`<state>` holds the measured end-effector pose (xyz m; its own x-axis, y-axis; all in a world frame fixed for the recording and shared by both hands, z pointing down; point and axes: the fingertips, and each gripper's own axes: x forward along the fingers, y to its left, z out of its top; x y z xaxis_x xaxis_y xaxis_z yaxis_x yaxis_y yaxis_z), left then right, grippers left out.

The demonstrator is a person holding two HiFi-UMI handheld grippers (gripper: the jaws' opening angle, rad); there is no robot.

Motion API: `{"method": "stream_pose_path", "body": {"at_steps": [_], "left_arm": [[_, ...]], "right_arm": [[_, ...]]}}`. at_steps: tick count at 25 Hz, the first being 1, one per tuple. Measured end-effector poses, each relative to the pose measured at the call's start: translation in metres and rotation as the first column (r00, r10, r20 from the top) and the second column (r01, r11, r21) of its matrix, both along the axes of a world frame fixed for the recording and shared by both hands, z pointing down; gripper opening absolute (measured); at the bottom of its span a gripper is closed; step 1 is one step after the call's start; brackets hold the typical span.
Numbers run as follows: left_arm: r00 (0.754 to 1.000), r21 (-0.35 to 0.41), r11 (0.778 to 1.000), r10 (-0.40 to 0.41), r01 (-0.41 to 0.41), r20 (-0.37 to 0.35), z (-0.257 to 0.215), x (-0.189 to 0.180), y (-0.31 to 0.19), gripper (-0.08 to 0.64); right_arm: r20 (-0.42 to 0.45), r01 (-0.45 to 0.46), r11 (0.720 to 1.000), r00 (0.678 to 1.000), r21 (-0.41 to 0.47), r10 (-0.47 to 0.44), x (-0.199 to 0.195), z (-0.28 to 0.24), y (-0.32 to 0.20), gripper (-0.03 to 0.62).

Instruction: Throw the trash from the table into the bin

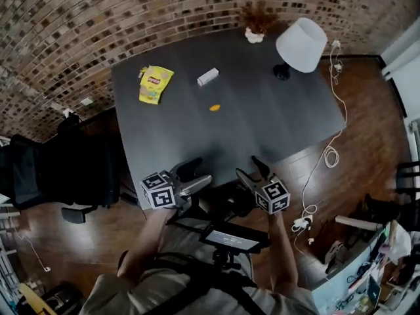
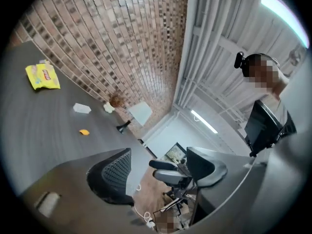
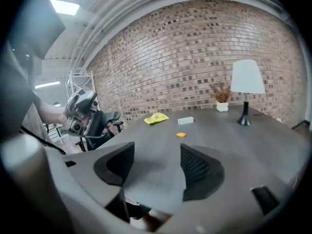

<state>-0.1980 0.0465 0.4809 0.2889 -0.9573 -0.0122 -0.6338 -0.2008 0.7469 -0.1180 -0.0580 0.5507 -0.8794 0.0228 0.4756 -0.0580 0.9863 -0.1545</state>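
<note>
Fingers (image 3: 202, 172) of right gripper (image 3: 156, 167) gape toward grey table (image 3: 253, 140) and brick wall (image 3: 195, 48).

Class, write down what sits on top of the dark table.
On the table: yellow snack bag, white box, orange scrap, lamp, small plant. The lampshade covers the tabletop beneath it.

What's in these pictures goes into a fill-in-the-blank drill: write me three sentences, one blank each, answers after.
The snack bag on the table is ____ in colour.
The lamp beside the potted plant has a ____ shade.
The left gripper and the right gripper both have their jaws apart, with ____ between them.
Missing words: yellow; white; nothing.
</note>
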Motion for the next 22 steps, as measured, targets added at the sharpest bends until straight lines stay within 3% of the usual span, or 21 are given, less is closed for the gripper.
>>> {"method": "stream_pose_path", "body": {"at_steps": [3, 6, 8, 12, 14, 16, 19, 20, 22], "left_arm": [[0.991, 0.022, 0.992, -0.123, 0.124, -0.047, 0.001, -0.071, 0.015, 0.347], [0.97, 0.046, 0.973, -0.223, 0.228, -0.093, 0.007, -0.135, 0.032, 0.347], [0.95, 0.046, 0.954, -0.289, 0.296, -0.115, 0.016, -0.169, 0.048, 0.347], [0.895, 0.005, 0.904, -0.424, 0.429, -0.142, 0.032, -0.214, 0.092, 0.347], [0.87, -0.016, 0.879, -0.473, 0.476, -0.139, 0.038, -0.224, 0.115, 0.347], [0.85, -0.03, 0.859, -0.511, 0.512, -0.126, 0.043, -0.23, 0.132, 0.347], [0.822, -0.03, 0.831, -0.554, 0.555, -0.133, 0.046, -0.237, 0.148, 0.347], [0.816, -0.026, 0.826, -0.561, 0.563, -0.138, 0.045, -0.239, 0.152, 0.347], [0.817, -0.02, 0.826, -0.559, 0.563, -0.142, 0.044, -0.242, 0.159, 0.347]], "right_arm": [[-0.068, 0.151, 0.984, 0.987, 0.095, -0.145, -0.09, -0.007, 0.0, 0.313], [-0.176, 0.331, 0.912, 0.94, 0.243, -0.294, -0.194, 0.005, 0.022, 0.316], [-0.241, 0.431, 0.837, 0.899, 0.337, -0.366, -0.267, 0.022, 0.045, 0.321], [-0.387, 0.61, 0.631, 0.792, 0.479, -0.472, -0.399, 0.08, 0.096, 0.322], [-0.449, 0.654, 0.558, 0.756, 0.511, -0.476, -0.448, 0.109, 0.113, 0.322], [-0.501, 0.673, 0.546, 0.738, 0.499, -0.452, -0.484, 0.135, 0.116, 0.322], [-0.57, 0.684, 0.609, 0.707, 0.401, -0.418, -0.507, 0.166, 0.101, 0.321], [-0.578, 0.673, 0.636, 0.707, 0.376, -0.407, -0.509, 0.168, 0.096, 0.256], [-0.567, 0.637, 0.676, 0.732, 0.37, -0.379, -0.508, 0.162, 0.087, 0.049]]}}
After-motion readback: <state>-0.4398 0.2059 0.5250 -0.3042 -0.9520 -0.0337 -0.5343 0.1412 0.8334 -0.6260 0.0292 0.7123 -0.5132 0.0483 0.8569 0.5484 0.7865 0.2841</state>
